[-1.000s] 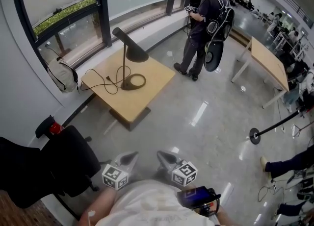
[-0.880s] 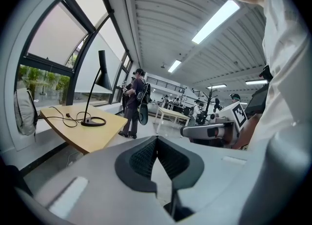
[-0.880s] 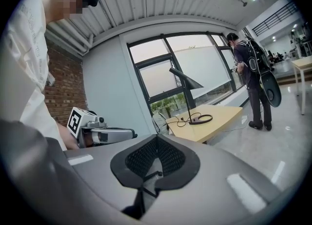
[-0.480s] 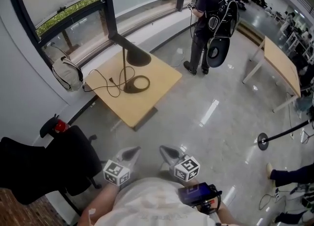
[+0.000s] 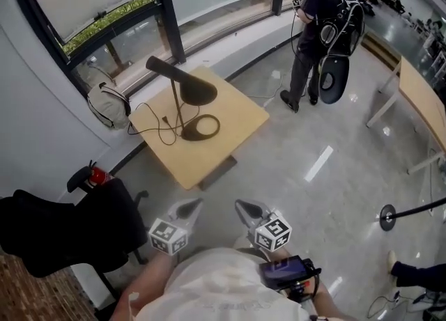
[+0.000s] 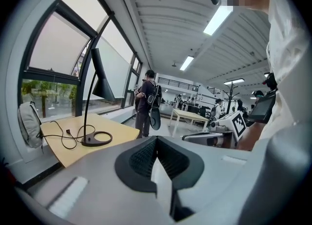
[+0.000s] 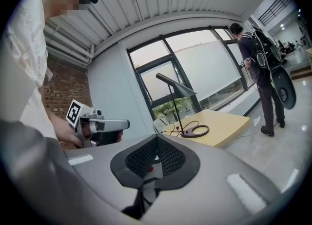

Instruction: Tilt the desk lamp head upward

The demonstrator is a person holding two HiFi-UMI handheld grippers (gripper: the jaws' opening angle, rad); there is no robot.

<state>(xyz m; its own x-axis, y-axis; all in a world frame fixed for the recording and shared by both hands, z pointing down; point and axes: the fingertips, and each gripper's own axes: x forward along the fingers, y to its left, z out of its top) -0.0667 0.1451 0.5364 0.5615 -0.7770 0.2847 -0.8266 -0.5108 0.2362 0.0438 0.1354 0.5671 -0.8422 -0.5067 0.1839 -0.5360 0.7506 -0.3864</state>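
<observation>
In the head view, we hold the left gripper (image 5: 189,206) and the right gripper (image 5: 244,208) close to our body, side by side over the grey floor (image 5: 313,138). Both are well apart from the desk lamp (image 5: 182,97). The lamp stands on the wooden worktop (image 5: 240,114) by the window, on its ring base (image 5: 201,128), with its cord (image 5: 155,126) looped beside it. Its dark conical head (image 5: 187,83) slants downward from the top of the stem.

Only the gripper views show the jaws plainly: each gripper has its jaws pressed together, with nothing between them. The left gripper view also catches the right gripper at its right edge, and the right gripper view shows the left gripper in our hand. Only the head view takes in the black chair (image 5: 70,232), the pale bag (image 5: 108,104) at the window and a person standing with a backpack (image 5: 327,27).

Compared with a second ago, the worktop lies lower and nearer the middle of the head view, and the standing person has shifted to the upper right. The grippers stay closed and empty.
</observation>
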